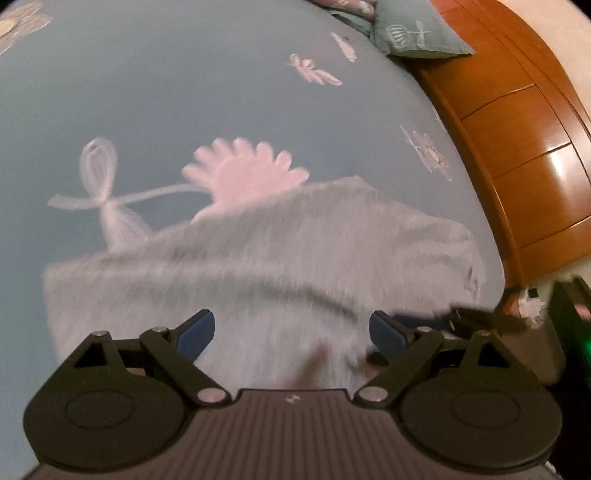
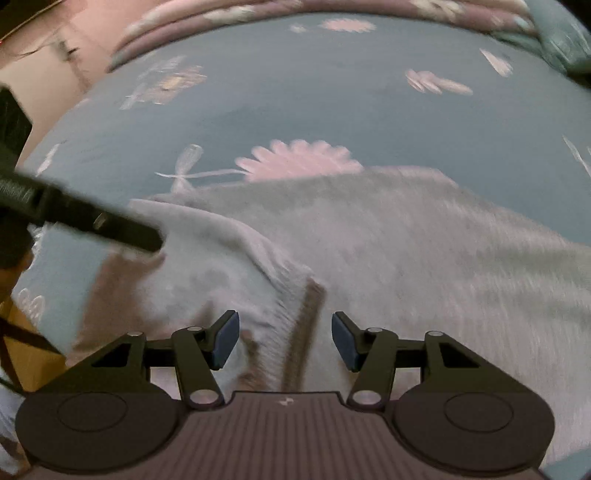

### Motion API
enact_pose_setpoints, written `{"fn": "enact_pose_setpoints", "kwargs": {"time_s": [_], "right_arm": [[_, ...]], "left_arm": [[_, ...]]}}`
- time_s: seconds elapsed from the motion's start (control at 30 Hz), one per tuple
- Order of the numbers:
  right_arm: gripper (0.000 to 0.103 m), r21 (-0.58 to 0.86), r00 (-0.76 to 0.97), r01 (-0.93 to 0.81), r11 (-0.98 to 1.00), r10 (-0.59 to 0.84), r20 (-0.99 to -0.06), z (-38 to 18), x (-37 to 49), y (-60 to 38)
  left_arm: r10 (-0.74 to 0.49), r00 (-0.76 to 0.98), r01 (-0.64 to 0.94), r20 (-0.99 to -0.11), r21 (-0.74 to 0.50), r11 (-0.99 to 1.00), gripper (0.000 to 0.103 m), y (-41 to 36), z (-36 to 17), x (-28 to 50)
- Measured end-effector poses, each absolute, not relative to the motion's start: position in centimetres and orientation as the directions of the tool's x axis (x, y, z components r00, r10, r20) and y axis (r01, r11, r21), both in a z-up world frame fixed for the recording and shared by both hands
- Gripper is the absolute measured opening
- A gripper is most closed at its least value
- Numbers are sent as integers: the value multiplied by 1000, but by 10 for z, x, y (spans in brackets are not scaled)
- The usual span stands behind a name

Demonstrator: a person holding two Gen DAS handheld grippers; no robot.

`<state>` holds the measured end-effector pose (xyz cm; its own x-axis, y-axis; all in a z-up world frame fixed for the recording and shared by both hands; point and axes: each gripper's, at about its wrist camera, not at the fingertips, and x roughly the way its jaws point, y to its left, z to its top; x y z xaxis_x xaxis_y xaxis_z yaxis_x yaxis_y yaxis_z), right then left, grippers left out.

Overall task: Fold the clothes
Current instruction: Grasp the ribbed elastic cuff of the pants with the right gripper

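Left wrist view: the left gripper (image 1: 291, 334) hangs over a pale grey garment (image 1: 295, 251) spread on a blue bedsheet (image 1: 166, 92) printed with pink flowers. Its jaws stand wide apart with nothing between the blue pads (image 1: 197, 334); the cloth lies under and ahead of them, untouched as far as the blur allows. The garment's long axis runs crosswise to this gripper, reaching out on both sides. A wooden bed frame (image 1: 517, 129) curves off to the right, a pillow (image 1: 417, 33) far ahead.

Right wrist view: the right gripper (image 2: 285, 341) is parted too, pads clear of the fabric. Directly ahead between its jaws runs a darker ribbed band (image 2: 304, 325), likely a hem or cuff edge, lengthwise along the gripper's pointing line. A folded flap (image 2: 221, 243) lies ahead-left, where the other gripper's finger (image 2: 92, 221) reaches in. The right gripper looks nearer to that band, so it seems better placed to pinch it.
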<state>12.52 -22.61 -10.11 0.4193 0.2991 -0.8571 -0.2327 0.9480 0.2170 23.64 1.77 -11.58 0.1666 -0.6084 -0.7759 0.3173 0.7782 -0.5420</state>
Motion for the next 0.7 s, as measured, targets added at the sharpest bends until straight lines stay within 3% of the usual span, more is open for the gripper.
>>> {"fn": "enact_pose_setpoints", "kwargs": {"time_s": [0.13, 0.4, 0.6, 0.7], "right_arm": [[61, 202, 422, -184, 962, 262, -868, -103, 120, -243], [67, 243, 456, 54, 968, 193, -869, -96, 101, -326], [68, 307, 535, 371, 877, 68, -842, -86, 82, -437], [68, 329, 573, 441, 835, 21, -820, -89, 77, -473]], "left_arm": [[-559, 140, 303, -817, -502, 810, 90, -8, -139, 250], [-474, 285, 481, -833, -303, 823, 91, -51, -94, 221], [-508, 286, 527, -813, -309, 791, 91, -106, -82, 227], [-537, 255, 559, -804, -331, 760, 91, -139, -81, 229]]}}
